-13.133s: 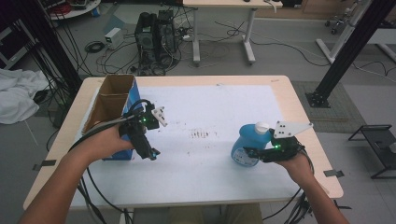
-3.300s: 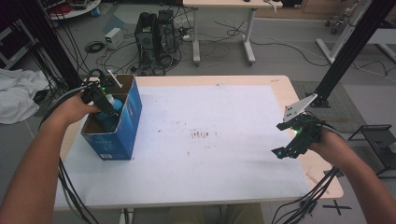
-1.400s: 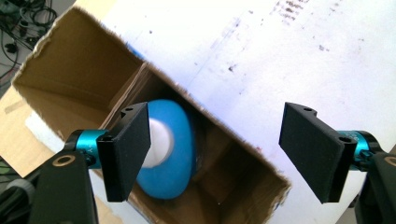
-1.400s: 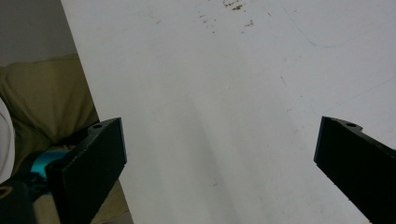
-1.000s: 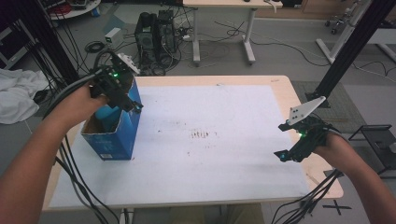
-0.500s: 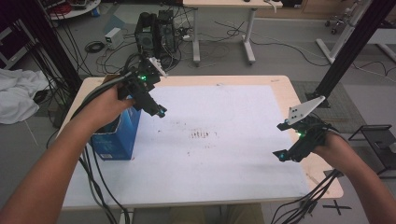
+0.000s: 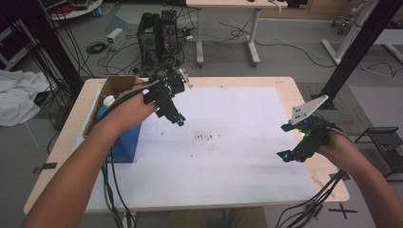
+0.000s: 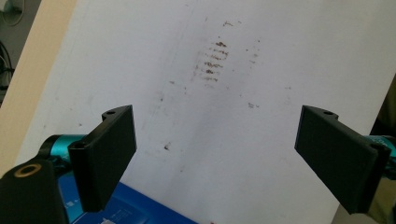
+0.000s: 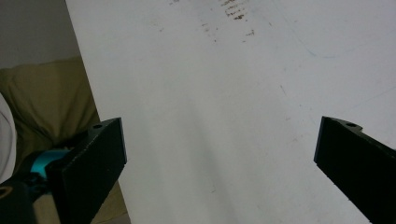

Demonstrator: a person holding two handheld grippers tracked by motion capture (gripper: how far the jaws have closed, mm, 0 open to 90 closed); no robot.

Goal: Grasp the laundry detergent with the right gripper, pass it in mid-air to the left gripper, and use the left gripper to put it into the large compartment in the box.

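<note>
We see a blue box (image 7: 116, 137) at the table's left edge, flaps open, with a blue, white-capped bottle (image 7: 105, 105) standing inside it. The left gripper (image 7: 177, 118) hangs just right of the box above the white mat (image 7: 228, 161), jaws spread wide and empty; a corner of the box shows under them. The right gripper (image 7: 286, 155) hovers near the mat's right edge, equally released. Brown smudges (image 7: 205, 137) mark the mat's middle. Beyond the wooden table (image 7: 290, 90) lie cables, computer towers (image 7: 159, 31) and a white cloth (image 7: 19, 102).
</note>
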